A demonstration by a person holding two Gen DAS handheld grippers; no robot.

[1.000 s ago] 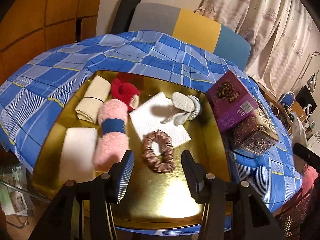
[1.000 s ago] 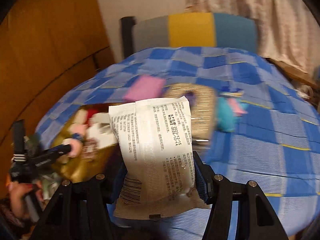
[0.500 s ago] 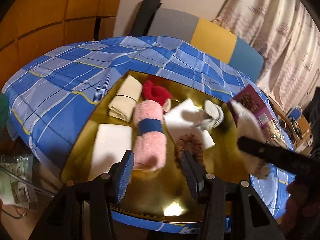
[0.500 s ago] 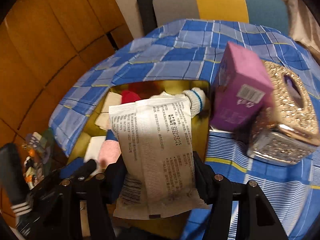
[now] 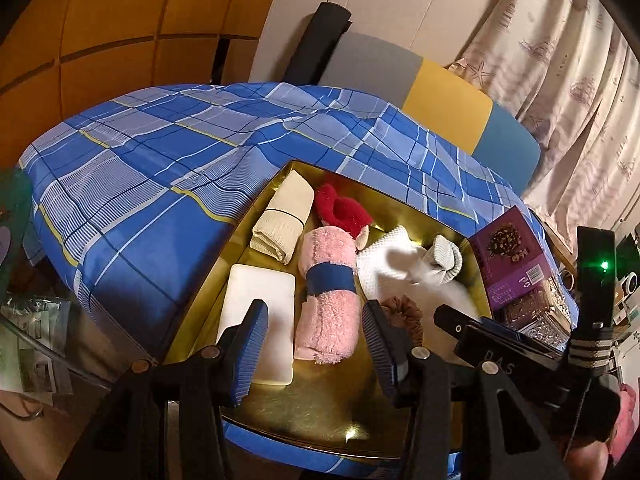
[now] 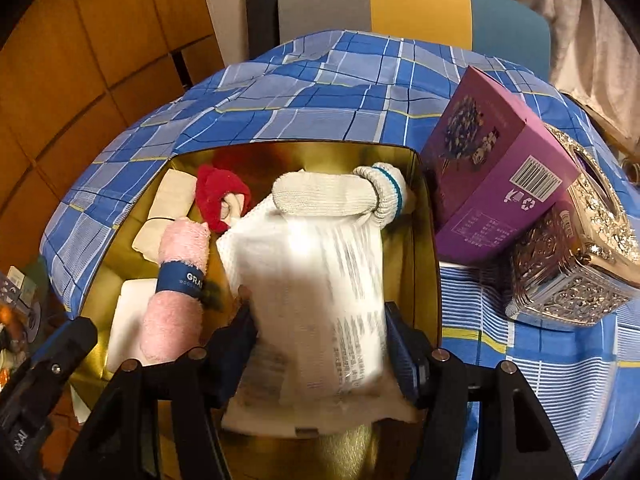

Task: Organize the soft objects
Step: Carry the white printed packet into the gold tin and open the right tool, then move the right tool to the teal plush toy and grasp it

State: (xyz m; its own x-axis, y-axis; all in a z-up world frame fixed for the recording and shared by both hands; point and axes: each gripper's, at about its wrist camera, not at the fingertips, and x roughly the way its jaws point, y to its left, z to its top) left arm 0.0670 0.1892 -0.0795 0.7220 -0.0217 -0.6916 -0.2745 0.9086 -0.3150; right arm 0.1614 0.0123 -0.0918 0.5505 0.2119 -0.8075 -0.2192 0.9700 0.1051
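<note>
A gold tray (image 5: pixel 344 412) (image 6: pixel 424 216) on the blue plaid cloth holds soft things: a pink rolled towel (image 5: pixel 330 304) (image 6: pixel 176 292), a cream folded cloth (image 5: pixel 284 216), a red fuzzy item (image 5: pixel 342 210) (image 6: pixel 218 192), a white pad (image 5: pixel 258 300), a white mesh cloth (image 5: pixel 400 272), a grey-white glove (image 5: pixel 446 258) (image 6: pixel 340 192) and a brown scrunchie (image 5: pixel 404 312). My right gripper (image 6: pixel 320 344) is shut on a white printed packet (image 6: pixel 324 292), low over the tray's right half. My left gripper (image 5: pixel 316 344) is open and empty at the tray's near left.
A purple box (image 6: pixel 496 164) (image 5: pixel 512 256) leans on an ornate silver-gold tissue box (image 6: pixel 576 252) just right of the tray. A chair with grey, yellow and teal back (image 6: pixel 412 4) stands behind the table. A wooden wall is at the left, curtains at the right.
My right gripper has carried the packet from the table's right side to the left and down into the tray. My left gripper has shifted left, off the scrunchie towards the pink towel.
</note>
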